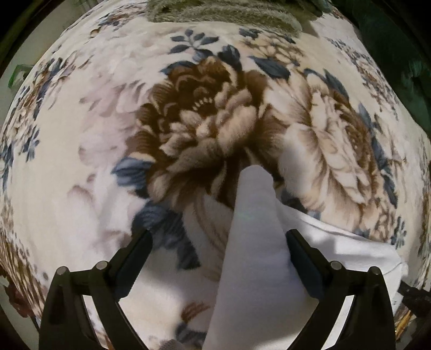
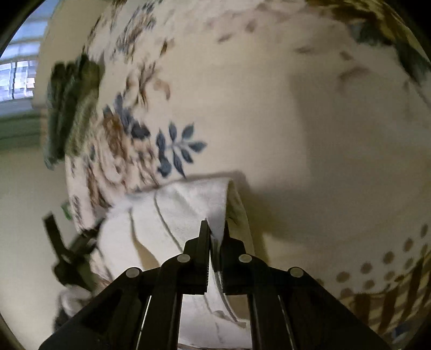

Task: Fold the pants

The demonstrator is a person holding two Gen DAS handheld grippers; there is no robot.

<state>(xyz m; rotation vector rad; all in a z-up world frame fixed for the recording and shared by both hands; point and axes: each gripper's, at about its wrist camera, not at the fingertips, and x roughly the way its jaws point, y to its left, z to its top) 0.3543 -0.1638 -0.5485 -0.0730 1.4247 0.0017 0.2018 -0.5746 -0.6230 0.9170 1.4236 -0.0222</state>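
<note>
The pants [image 1: 258,242] are white cloth lying on a floral blanket [image 1: 107,134]. In the left wrist view a raised fold of them stands between my left gripper's [image 1: 218,237] wide-apart fingers, against the right finger [image 1: 299,250]. The left gripper is open. In the right wrist view my right gripper [image 2: 215,226] is shut on the edge of the white pants [image 2: 175,215] and holds a lifted fold above the blanket [image 2: 323,134]. The left gripper [image 2: 67,253] shows blurred at the left of that view.
A grey-green fuzzy cloth [image 1: 229,13] lies at the far edge of the blanket, also in the right wrist view [image 2: 70,107]. Dark green fabric [image 1: 398,67] sits at the right. A window [image 2: 16,75] shows at the upper left.
</note>
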